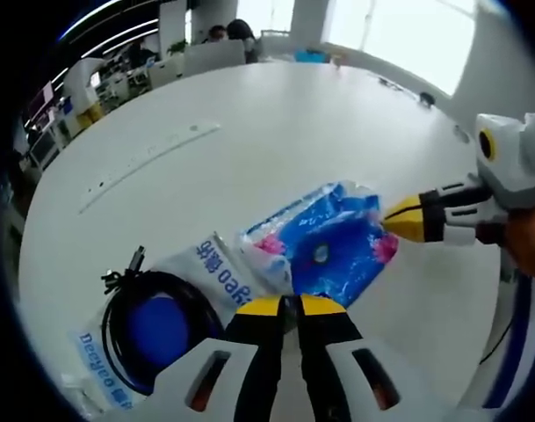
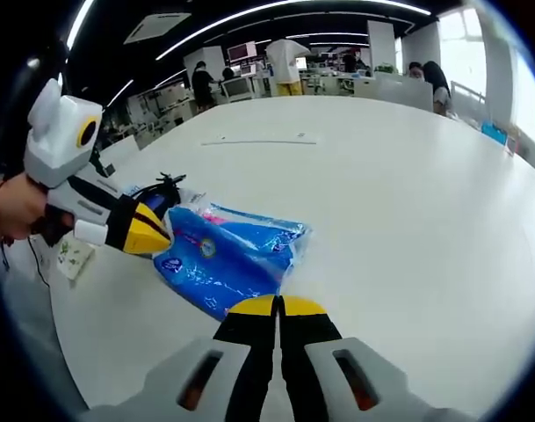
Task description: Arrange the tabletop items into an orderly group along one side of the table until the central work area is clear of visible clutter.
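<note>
The crinkly blue plastic packet (image 1: pixel 333 242) lies near the white table's (image 1: pixel 276 123) edge, both clenched grippers — left gripper (image 1: pixel 291 306), right gripper (image 2: pixel 277 306) — touching opposite ends; push evenly, sliding — not lifting — toward the bagged black cable coil (image 1: pixel 148 321).

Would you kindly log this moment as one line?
left tongs: shut, at blue pack | right tongs: shut, at pack's other edge | cable bag: beside pack | table

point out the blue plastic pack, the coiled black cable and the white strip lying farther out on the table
blue plastic pack (image 1: pixel 333 246), left gripper view, on the middle of its top face
coiled black cable (image 1: pixel 119 303), left gripper view, on the left arc of the coil
white strip (image 1: pixel 148 163), left gripper view, about halfway along its length
</note>
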The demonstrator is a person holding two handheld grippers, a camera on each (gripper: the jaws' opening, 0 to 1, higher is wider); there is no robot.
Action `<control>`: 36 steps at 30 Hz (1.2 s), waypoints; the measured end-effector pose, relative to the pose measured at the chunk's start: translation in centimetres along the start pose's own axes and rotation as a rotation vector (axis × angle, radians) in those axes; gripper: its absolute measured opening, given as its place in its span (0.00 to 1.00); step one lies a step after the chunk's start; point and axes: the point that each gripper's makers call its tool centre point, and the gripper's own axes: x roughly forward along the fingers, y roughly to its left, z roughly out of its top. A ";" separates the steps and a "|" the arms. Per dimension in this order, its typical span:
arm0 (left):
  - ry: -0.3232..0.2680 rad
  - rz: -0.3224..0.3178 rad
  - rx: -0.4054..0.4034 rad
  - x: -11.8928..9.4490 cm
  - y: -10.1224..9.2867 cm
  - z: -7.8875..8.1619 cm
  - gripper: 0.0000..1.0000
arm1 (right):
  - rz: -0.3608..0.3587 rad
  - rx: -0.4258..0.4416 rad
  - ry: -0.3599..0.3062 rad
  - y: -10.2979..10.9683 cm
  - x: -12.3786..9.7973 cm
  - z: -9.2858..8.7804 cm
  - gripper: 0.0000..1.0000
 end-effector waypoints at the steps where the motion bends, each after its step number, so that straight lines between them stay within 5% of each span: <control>1: 0.001 -0.002 0.006 0.0 0.0 0.0 0.02 | -0.001 -0.001 0.001 0.0 0.0 0.0 0.00; 17: -0.013 0.003 0.012 -0.2 0.2 0.2 0.09 | 0.014 0.000 -0.014 0.3 0.1 0.2 0.01; 36: -0.020 -0.001 0.000 -0.4 0.3 0.0 0.15 | 0.007 0.018 -0.007 0.5 0.2 -0.1 0.17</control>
